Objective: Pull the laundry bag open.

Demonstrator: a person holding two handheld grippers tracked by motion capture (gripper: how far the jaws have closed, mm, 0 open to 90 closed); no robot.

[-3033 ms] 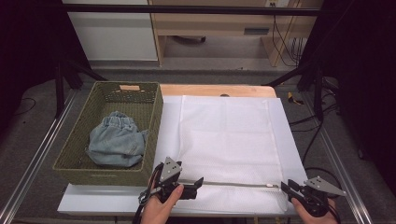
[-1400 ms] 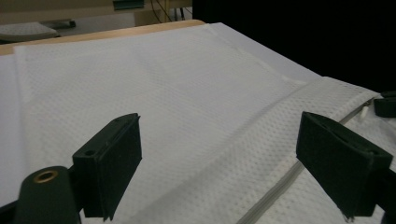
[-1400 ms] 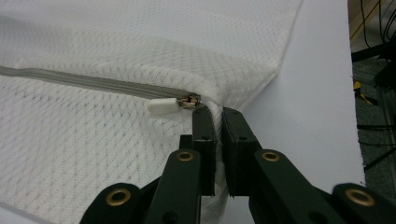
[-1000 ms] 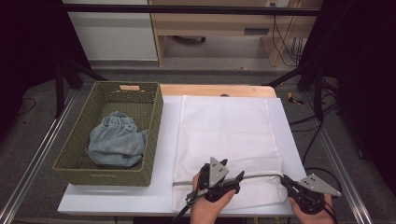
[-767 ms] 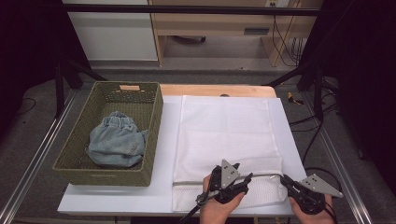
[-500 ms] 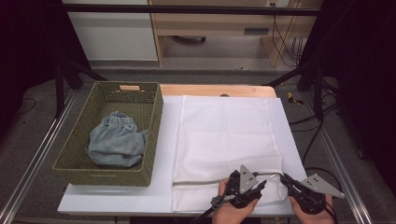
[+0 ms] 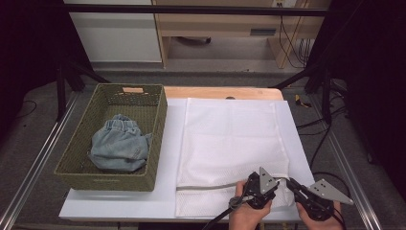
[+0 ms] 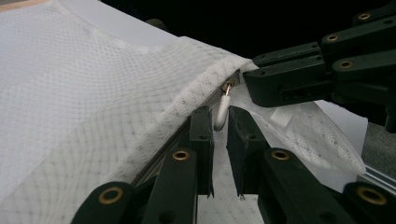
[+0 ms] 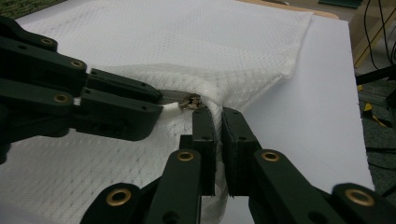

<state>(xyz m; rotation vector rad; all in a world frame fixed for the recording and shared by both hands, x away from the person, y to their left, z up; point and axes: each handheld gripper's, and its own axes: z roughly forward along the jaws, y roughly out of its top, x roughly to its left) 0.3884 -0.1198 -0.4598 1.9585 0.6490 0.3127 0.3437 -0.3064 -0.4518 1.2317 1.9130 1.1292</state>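
A white mesh laundry bag (image 7: 230, 139) lies flat on the white table (image 7: 119, 206), its grey zipper (image 7: 206, 186) running along the near edge. My left gripper (image 7: 275, 184) is at the zipper's right end. Its jaws have just been closing, and they now pinch the small white zipper pull (image 8: 220, 109) between their tips (image 8: 219, 116). Directly to its right, my right gripper (image 7: 291, 183) is shut on a raised fold of the bag's mesh (image 9: 215, 114) beside the metal slider (image 9: 190, 101). The two grippers' tips almost touch.
A green woven basket (image 7: 158, 124) stands at the left of the table with crumpled blue jeans (image 7: 119, 146) inside. A wooden strip (image 7: 215, 92) borders the far edge. Black stands and cables (image 7: 321, 134) are off the table at the right.
My left gripper has travelled to the right along the zipper line, from mid-bag to right beside the right gripper, and its jaws have come together on the pull. The right gripper has stayed put.
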